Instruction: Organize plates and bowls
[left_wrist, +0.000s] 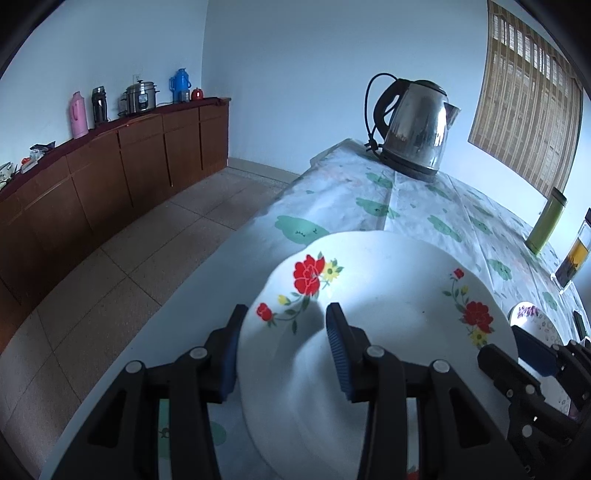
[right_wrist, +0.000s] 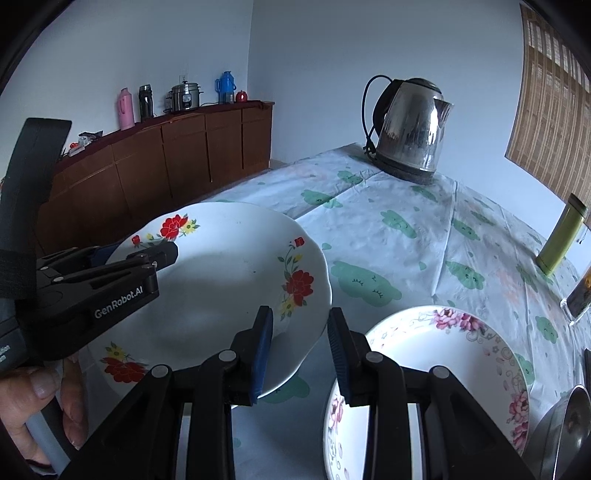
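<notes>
A table (right_wrist: 406, 236) under a cloud-print cloth is seen. The red-flowered plate (right_wrist: 221, 280) is held tilted, its rim pinched on opposite sides by the left gripper (left_wrist: 282, 347) and the right gripper (right_wrist: 299, 350). Beside it lies the pink-flowered plate (right_wrist: 443, 362). Both grips should likely be kept even while the plate is lowered level.

near rim of the red-flower plate (left_wrist: 388, 280) behind the left tongs (left_wrist: 282, 350), pink-flower plate (right_wrist: 443, 354) edge-cropped
</notes>
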